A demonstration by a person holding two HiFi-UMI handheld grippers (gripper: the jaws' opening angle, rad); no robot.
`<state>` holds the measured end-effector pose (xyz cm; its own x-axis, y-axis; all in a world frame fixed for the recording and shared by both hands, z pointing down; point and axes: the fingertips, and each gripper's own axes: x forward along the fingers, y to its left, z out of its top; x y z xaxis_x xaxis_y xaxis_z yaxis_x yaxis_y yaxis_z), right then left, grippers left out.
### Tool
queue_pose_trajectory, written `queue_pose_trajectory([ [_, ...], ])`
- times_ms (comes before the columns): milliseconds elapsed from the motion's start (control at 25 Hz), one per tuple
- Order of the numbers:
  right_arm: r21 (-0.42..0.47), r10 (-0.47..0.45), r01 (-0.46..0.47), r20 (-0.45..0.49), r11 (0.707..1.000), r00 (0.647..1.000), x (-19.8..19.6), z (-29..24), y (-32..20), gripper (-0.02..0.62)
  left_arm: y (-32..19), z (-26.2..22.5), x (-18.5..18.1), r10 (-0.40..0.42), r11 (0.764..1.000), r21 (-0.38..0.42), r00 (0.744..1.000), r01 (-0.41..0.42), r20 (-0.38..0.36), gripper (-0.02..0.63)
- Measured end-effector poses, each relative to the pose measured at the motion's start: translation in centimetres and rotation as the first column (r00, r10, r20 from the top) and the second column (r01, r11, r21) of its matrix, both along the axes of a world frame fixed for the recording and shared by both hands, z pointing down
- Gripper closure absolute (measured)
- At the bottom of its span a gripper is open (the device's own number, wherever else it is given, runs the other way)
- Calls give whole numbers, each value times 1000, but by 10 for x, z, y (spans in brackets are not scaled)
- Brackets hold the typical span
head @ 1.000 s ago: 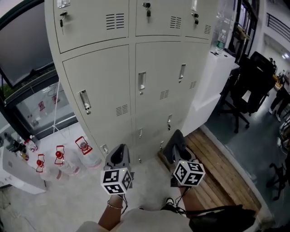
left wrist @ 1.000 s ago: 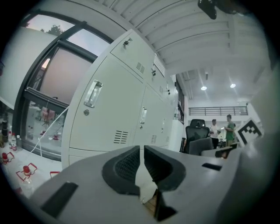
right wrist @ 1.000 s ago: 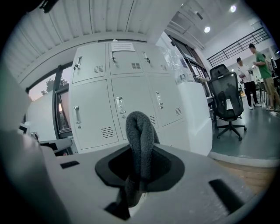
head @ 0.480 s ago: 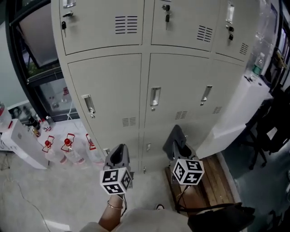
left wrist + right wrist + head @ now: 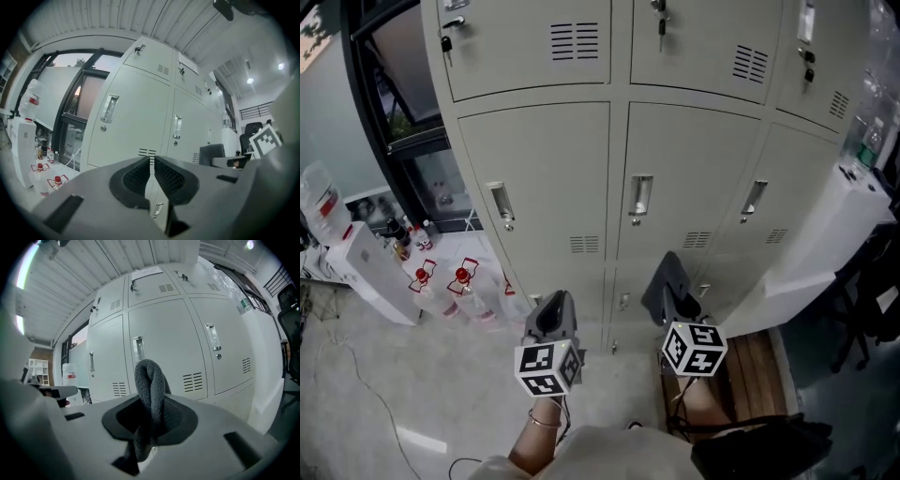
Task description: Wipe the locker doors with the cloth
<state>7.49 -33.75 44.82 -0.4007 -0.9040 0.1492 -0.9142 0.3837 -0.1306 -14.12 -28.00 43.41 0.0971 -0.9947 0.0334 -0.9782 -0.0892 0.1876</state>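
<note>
The right gripper was closed on the dark grey cloth. The cloth was folded into a thick loop that rose between the jaws and stood out past their tips, with a loose tail hanging beneath. Held this way, the soft bulge rather than the gripper's hard shell would probably meet the metal first, which suits wiping.

The left gripper had its jaws almost together, with only a thin slit between the ribbed pads, and it held nothing. It appeared to serve as a spare hand, carried level beside the right one and out of the cloth's way.

In the head view both grippers were held low in front of the person, pointing at the grey locker doors. The doors stood shut, each with a recessed handle and a small vent. The cloth was apart from the doors and touched none of them. In the right gripper view its loop lined up with the handle of the middle door, while the head view placed it in front of the lower row. The wiping seemed not yet begun, and the next move would need the cloth carried forward and pressed flat to a panel. Water bottles stood on the floor at the left of the lockers, clear of both grippers.
</note>
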Motion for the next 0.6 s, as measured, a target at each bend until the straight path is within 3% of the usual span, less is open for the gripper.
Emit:
queue_pose_trajectory([
  [200,5,-22,22,14,1000,1000,-23,1,4,531,15,7,-32,-42,999,-22,999,42,6,575],
  [320,67,-40,40,1,997,999,-30,-27,-2,531,20,5,-44,-48,999,-18,999,49,15,575],
  [480,220,-48,72,-109,973,993,-31,-95,-17,531,19,-2,-46,-28,1000,-11,999,29,34,575],
  [600,321,-19,103,-253,941,967,-29,-137,-28,531,15,-6,-42,-4,1000,-9,999,4,33,575],
])
